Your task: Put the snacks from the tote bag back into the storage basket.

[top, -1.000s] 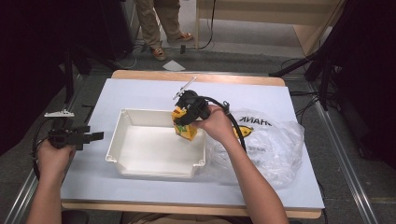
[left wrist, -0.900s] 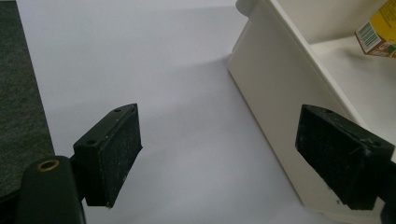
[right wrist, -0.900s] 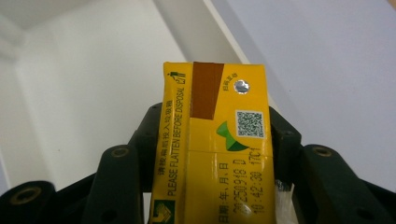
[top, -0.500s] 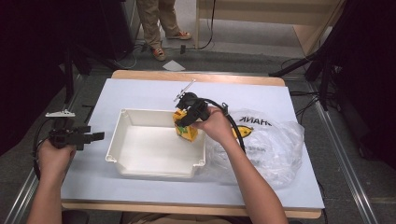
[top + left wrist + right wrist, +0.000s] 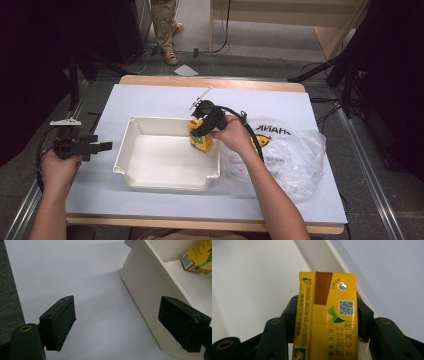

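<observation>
Holding a yellow juice box (image 5: 200, 141) tight, the right hand-held gripper (image 5: 202, 125) hangs over the white tray's (image 5: 150, 175) right side; the left hand-held gripper (image 5: 102, 146) waits wide open, empty.

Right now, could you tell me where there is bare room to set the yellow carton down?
The white bin has a bare floor left of the yellow carton held by the right gripper. The table is free behind the bin. It is crowded on the right, where the plastic bag lies.
</observation>
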Demonstrator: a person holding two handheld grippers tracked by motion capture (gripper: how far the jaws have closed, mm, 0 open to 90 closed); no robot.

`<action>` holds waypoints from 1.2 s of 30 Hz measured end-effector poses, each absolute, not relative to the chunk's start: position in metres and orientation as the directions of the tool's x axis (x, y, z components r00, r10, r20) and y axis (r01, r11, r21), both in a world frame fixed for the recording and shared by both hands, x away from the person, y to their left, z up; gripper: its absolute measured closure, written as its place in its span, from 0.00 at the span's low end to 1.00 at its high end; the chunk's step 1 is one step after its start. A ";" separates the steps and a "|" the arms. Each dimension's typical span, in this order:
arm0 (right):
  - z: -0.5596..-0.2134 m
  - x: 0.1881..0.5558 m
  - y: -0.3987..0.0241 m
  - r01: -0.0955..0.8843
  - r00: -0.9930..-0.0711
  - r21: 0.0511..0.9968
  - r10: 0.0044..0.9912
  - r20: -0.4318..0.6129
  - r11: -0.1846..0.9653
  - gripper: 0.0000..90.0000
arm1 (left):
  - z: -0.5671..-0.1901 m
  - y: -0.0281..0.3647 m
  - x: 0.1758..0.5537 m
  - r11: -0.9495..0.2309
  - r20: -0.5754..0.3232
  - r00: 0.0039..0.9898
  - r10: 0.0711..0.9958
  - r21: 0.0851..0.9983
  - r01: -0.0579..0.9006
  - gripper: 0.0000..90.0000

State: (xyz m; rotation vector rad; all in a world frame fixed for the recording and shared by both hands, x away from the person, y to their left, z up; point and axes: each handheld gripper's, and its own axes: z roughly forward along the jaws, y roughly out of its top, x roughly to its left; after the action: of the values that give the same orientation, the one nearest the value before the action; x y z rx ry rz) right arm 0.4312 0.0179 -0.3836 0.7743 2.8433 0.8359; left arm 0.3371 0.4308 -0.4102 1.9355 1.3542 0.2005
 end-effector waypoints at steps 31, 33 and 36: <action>-0.354 0.417 -0.003 0.483 -0.845 0.578 0.523 0.110 0.658 0.48 | -0.411 0.426 0.341 -0.166 -0.284 0.437 0.853 0.646 0.745 0.17; -0.346 0.412 -0.006 0.484 -0.840 0.589 0.531 0.107 0.647 0.49 | -0.411 0.426 0.342 -0.166 -0.286 0.437 0.853 0.646 0.745 0.17; -0.338 0.405 -0.010 0.479 -0.841 0.606 0.529 0.110 0.636 0.51 | -0.411 0.426 0.342 -0.165 -0.287 0.438 0.852 0.647 0.744 0.17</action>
State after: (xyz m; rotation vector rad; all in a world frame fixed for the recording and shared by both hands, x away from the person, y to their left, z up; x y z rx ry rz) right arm 0.4050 -0.0104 -0.3383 0.8548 2.7697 0.9908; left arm 0.3420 0.4257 -0.4107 1.9433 1.3433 0.1823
